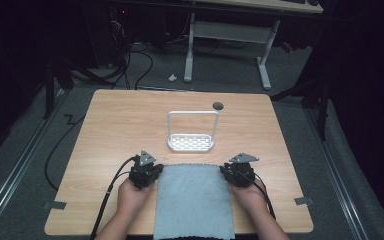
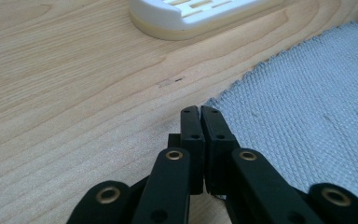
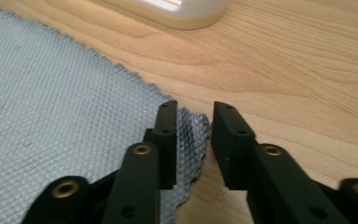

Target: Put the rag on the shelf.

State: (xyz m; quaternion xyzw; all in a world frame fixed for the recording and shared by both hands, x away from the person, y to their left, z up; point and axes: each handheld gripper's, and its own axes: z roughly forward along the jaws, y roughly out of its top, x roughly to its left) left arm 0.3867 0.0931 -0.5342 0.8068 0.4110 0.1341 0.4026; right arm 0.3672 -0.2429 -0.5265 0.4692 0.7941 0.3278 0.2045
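A grey-blue waffle-weave cloth (image 1: 194,200) lies flat at the table's near edge. My left gripper (image 1: 155,170) sits at the cloth's far left corner. In the left gripper view the gripper (image 2: 200,109) has its jaws pressed together, and the corner of the cloth (image 2: 307,93) ends right at their tips. My right gripper (image 1: 229,170) is at the far right corner. In the right gripper view it (image 3: 193,109) stands open, with the slightly raised corner of the cloth (image 3: 51,93) between the jaws.
A white slotted tray with a tall hoop handle (image 1: 192,113) stands just beyond the cloth; its rim shows close by (image 2: 177,21) (image 3: 177,14). A dark round hole (image 1: 218,105) marks the wooden table (image 1: 120,125) farther back. Cables trail off the near left.
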